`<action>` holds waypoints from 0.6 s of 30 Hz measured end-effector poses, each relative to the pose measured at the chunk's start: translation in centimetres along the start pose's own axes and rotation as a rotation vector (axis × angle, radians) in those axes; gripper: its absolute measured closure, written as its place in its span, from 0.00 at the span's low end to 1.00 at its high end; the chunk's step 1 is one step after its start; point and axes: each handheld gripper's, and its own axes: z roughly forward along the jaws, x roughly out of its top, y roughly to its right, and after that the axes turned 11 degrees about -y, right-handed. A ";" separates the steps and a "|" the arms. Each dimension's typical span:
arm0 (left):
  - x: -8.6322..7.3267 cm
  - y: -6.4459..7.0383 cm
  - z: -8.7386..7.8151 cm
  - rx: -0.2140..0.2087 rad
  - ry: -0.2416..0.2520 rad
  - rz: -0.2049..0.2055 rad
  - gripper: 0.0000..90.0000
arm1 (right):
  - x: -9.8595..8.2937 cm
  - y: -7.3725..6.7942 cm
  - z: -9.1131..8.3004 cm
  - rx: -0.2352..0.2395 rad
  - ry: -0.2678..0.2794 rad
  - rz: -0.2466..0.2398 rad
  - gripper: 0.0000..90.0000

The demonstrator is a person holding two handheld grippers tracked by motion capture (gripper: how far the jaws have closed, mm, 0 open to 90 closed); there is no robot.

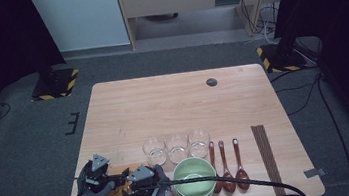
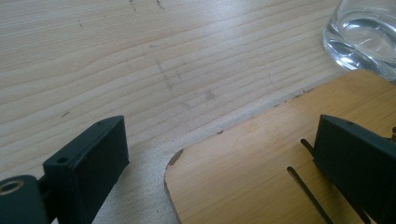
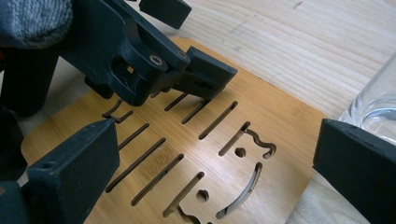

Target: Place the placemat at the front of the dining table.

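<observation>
High view: the table (image 1: pixel 178 107) carries its things along the near edge. Three clear glasses (image 1: pixel 176 148) stand in a row, touching or nearly so, and each looks empty. Just nearer, at 6 o'clock from the right glass, sit stacked green bowls (image 1: pixel 194 178); the top one holds nothing. At 3 o'clock from the bowls lie three brown spoons (image 1: pixel 226 164) side by side, bowls toward the person, and farther at 3 o'clock dark chopsticks (image 1: pixel 266 154) lie in a tight bundle. At 9 o'clock from the bowls a wooden board (image 1: pixel 115 183) lies flat at the near left corner. Both gloved hands hold grippers over it: the left gripper (image 1: pixel 102 173) at its left part, the right gripper (image 1: pixel 133 182) just beside, its cable (image 1: pixel 233 179) trailing across the bowls toward 4 o'clock.

Left gripper view: the jaws stand wide apart with nothing between them. One is over bare table at 9 o'clock of the board's (image 2: pixel 280 163) rounded corner, the other over the board by its slots. A glass (image 2: pixel 364 37), empty, stands at 1 o'clock, just off the board's edge.

Right gripper view: the jaws are spread wide, gripping nothing, above the board (image 3: pixel 196 158), which has long slots and a cut-out face. The left gripper (image 3: pixel 187 46) hovers at 11 o'clock, its jaws apart. A glass (image 3: pixel 378 102) stands at 3 o'clock, beside the board.
</observation>
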 end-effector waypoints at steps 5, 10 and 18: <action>0.0 -0.1 0.0 -0.011 -0.001 -0.007 0.03 | -0.1 0.1 0.3 -0.010 -0.012 0.006 0.01; 0.0 -0.3 0.1 -0.021 -0.002 -0.022 0.03 | -0.2 0.2 0.5 -0.014 -0.026 0.013 0.01; 0.0 -0.6 0.3 -0.039 -0.001 -0.049 0.05 | -0.2 0.3 0.9 -0.013 -0.021 0.033 0.01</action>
